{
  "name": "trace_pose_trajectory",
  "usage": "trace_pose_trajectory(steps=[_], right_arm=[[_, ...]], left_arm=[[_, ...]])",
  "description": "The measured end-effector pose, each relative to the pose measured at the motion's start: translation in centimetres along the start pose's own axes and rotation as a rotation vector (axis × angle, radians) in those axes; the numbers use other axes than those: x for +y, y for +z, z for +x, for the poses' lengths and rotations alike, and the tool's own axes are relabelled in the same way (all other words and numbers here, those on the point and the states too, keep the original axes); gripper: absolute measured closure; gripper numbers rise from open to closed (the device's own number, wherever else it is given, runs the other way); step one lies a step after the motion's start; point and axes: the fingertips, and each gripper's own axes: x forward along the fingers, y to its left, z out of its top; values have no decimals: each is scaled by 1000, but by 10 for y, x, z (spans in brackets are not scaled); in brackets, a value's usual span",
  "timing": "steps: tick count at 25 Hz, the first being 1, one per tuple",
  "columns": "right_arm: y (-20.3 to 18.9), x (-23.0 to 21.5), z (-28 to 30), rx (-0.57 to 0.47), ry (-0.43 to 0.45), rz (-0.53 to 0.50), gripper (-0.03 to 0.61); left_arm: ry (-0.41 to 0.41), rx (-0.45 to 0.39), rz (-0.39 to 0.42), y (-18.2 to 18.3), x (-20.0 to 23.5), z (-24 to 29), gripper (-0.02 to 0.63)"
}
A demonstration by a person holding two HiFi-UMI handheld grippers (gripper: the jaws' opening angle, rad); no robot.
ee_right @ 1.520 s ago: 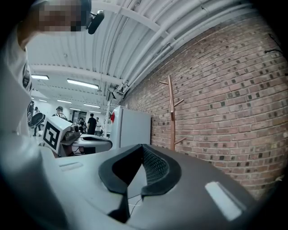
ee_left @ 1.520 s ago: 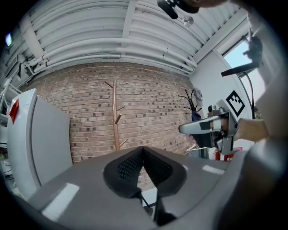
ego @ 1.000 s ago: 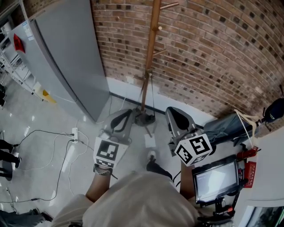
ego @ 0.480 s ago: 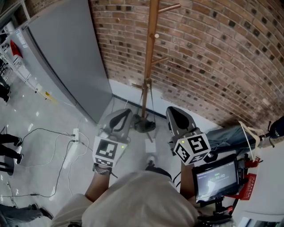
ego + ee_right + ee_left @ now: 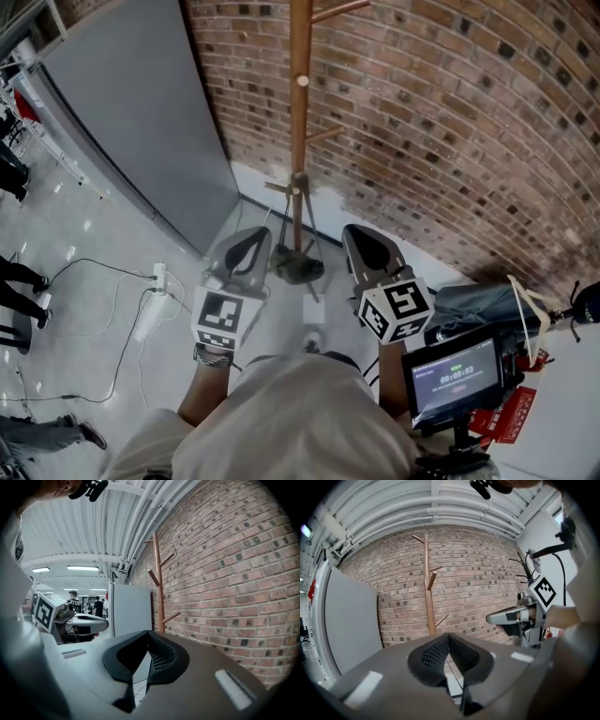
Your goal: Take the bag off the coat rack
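Note:
A tall wooden coat rack [image 5: 299, 112] stands against the brick wall, on a dark base [image 5: 298, 267] on the floor. Its pegs are bare in every view, as in the left gripper view [image 5: 428, 588] and the right gripper view [image 5: 159, 583]. A grey-blue bag [image 5: 478, 302] with a cream cord lies low at the right. My left gripper [image 5: 253, 234] is shut and empty, just left of the rack's base. On the other side of the base, my right gripper [image 5: 356, 231] is also shut with nothing in it. Each shows pads pressed together [image 5: 449, 637] [image 5: 148, 633].
A tall grey cabinet [image 5: 131, 122] stands left of the rack. A white power strip [image 5: 156, 281] and cables lie on the floor at left. A lit screen [image 5: 453, 375] sits at my lower right. People's legs show at the left edge.
Both grippers have moved forward toward the coat rack, which now stands nearer and more upright in the middle of the head view. The jaws have stayed shut.

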Motion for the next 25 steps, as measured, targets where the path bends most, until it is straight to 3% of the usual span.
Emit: trace_pose_trajectory(steps=[8, 17, 25], right_arm=[[-15, -25, 20, 35, 73, 40, 575], [-34, -34, 55, 86, 142, 54, 571], [-57, -40, 90, 143, 113, 51, 543]], left_arm=[[65, 53, 11, -9, -1, 28, 614], [117, 145, -14, -49, 13, 52, 614], [56, 210, -35, -87, 25, 81, 614]])
